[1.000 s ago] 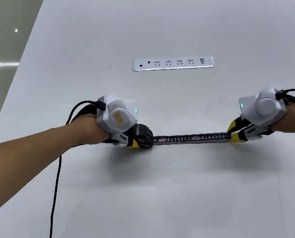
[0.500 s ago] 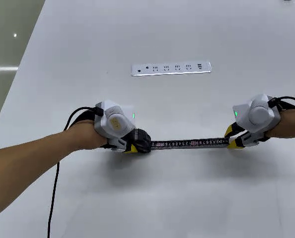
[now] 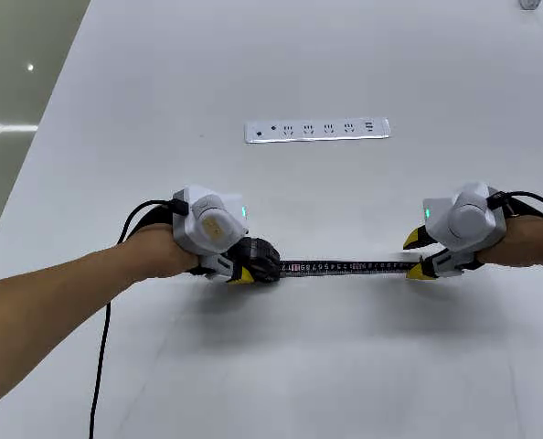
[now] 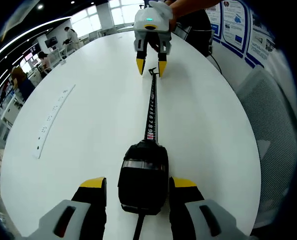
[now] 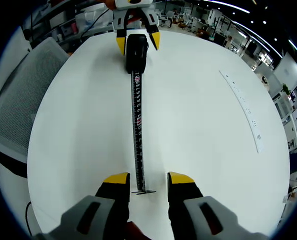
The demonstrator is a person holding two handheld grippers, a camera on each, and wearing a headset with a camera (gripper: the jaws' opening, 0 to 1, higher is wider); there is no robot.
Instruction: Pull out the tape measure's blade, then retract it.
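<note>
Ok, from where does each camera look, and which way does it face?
Head view: on the person's head, facing forward and down at the table; both forearms, the left gripper and right gripper show.
Left gripper view: on the left gripper, facing along the blade toward the right gripper; own jaws flank the tape measure case.
Right gripper view: on the right gripper, facing along the blade toward the case; own jaws stand apart, the hook between them.
Shared: both gripper views show the power strip.
</note>
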